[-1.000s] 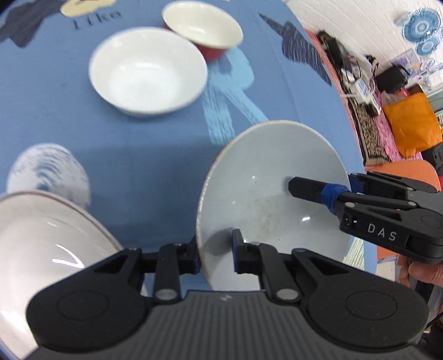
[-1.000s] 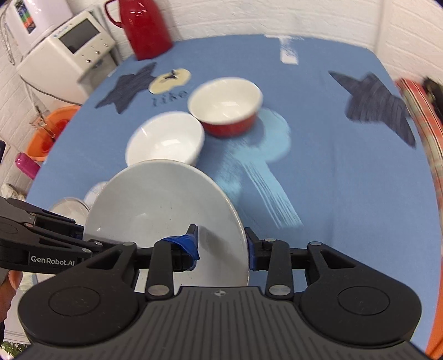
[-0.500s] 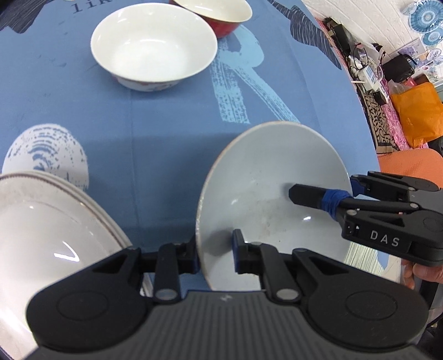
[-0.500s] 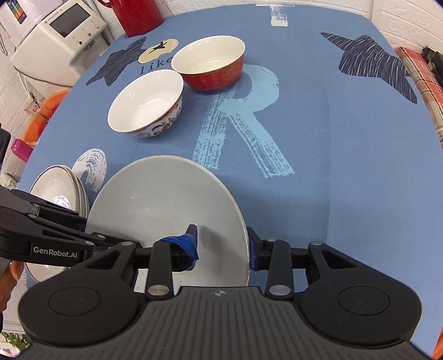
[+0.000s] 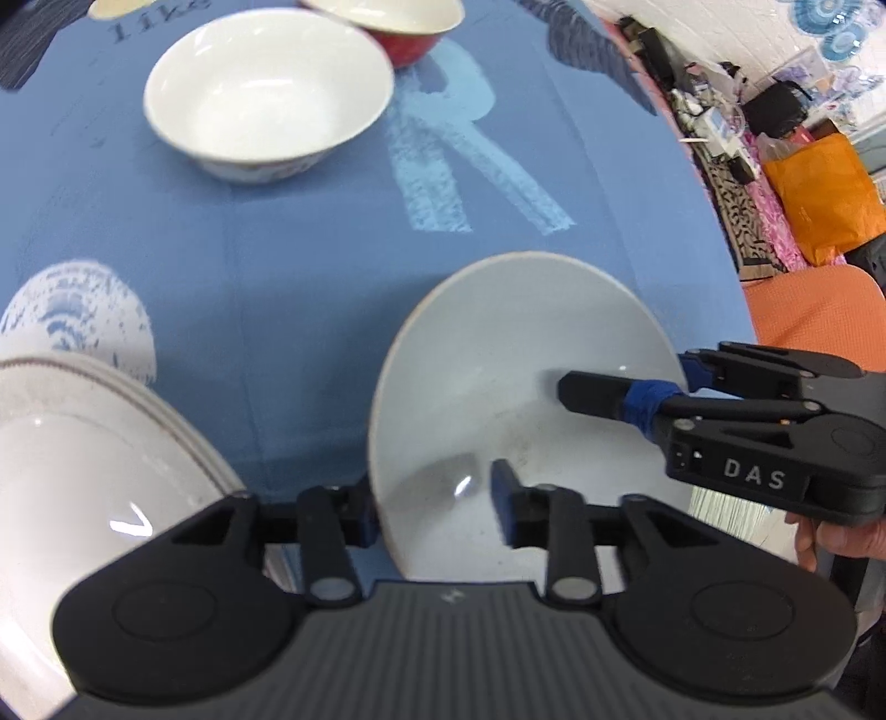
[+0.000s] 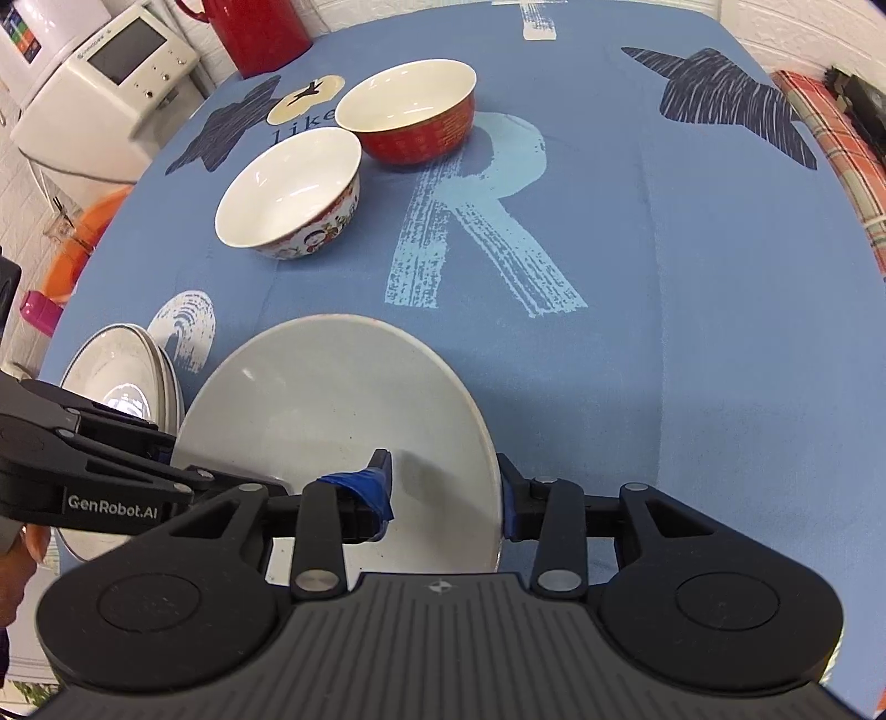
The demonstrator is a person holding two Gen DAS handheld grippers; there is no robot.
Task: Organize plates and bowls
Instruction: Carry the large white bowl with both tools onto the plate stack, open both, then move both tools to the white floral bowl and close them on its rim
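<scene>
A pale grey plate (image 5: 520, 399) hangs above the blue tablecloth; it also shows in the right wrist view (image 6: 338, 421). My left gripper (image 5: 437, 498) straddles its left rim with the fingers apart, open. My right gripper (image 6: 446, 487) straddles the right rim, and its fingers look spread too. A stack of white plates (image 5: 83, 454) lies to the left, also in the right wrist view (image 6: 122, 376). A white bowl (image 6: 288, 191) and a red bowl (image 6: 407, 111) stand farther back.
A red jug (image 6: 260, 27) stands at the table's far edge. A white appliance (image 6: 99, 83), an orange tub (image 6: 94, 221) and a pink cup (image 6: 39, 310) sit beyond the left edge. Clutter and an orange bag (image 5: 819, 194) lie off the right side.
My left gripper's fingers have spread apart from the plate's rim. The right gripper's fingers have widened too. Both grippers and the plate drew back toward the near edge.
</scene>
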